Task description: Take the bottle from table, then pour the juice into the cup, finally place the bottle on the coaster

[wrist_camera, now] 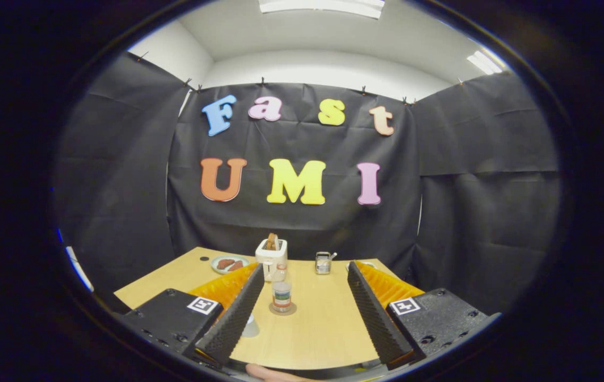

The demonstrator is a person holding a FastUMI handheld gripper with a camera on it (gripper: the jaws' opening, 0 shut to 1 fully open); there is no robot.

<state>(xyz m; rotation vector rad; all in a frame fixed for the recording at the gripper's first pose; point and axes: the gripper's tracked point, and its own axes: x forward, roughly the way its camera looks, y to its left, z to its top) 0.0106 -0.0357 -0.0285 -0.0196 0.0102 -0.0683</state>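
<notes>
A handheld gripper (302, 313) looks out over a light wooden table (328, 339), its two ridged black fingers (373, 313) spread wide apart and holding nothing. Between them, a little nearer the left finger and some way ahead of the tips, a small bottle (281, 295) with a red and green label stands upright on a round coaster (282, 309). Tucked against the inner side of the left finger, low on the table, is a pale object that may be the cup (250, 327); the finger hides most of it, so what it is and whether it holds any juice cannot be told. Beyond the bottle stands a white toaster (271, 258) with bread sticking out of the top. To the left of the toaster lies a plate (229, 263) with reddish-brown food on it, and to the right sits a small metal object (323, 262). At the very bottom, below the fingers, a bit of the person's hand (272, 373) is visible. Judging by the layout, the bottle already rests on the coaster and the fingers are free of it, which suits the end of the task with the bottle set down; whether any pouring took place cannot be confirmed from here.
</notes>
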